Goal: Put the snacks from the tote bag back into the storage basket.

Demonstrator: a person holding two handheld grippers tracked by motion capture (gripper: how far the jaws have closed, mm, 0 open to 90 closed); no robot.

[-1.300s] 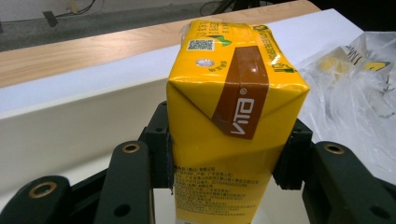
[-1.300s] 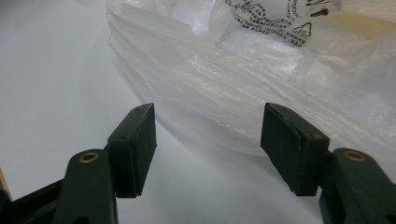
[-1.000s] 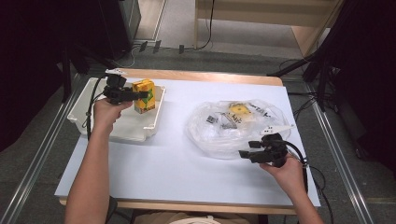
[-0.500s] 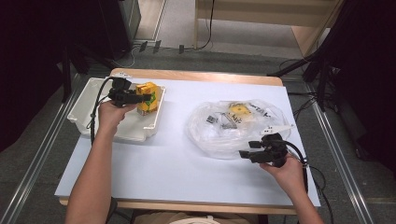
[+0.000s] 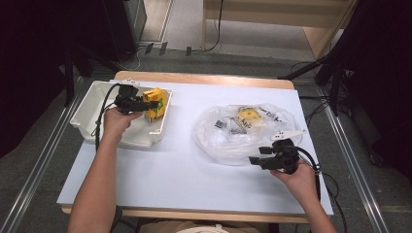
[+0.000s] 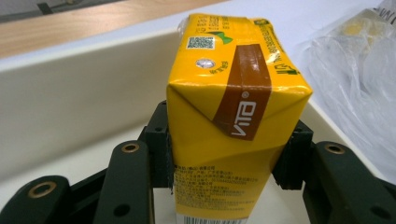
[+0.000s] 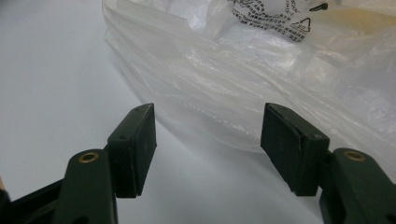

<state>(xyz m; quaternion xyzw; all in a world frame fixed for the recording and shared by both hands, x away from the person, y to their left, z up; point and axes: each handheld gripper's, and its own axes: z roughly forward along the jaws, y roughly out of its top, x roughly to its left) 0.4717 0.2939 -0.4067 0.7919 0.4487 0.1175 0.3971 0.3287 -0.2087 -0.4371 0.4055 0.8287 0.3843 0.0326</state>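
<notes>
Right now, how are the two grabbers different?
The left gripper is shut on the yellow drink carton, over the white bin; the right gripper is open and holds nothing. The left is by the bin, the right points at the clear plastic bag. Both have black jaws.

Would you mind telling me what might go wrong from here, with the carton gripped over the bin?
1. The left gripper clamps the yellow drink carton only on its lower sides, so it might tip or slip between the pads.
2. The carton sits close to the white plastic bin's wall and could catch on it.
3. The open right gripper hovers at the clear plastic bag and may snag it.
</notes>
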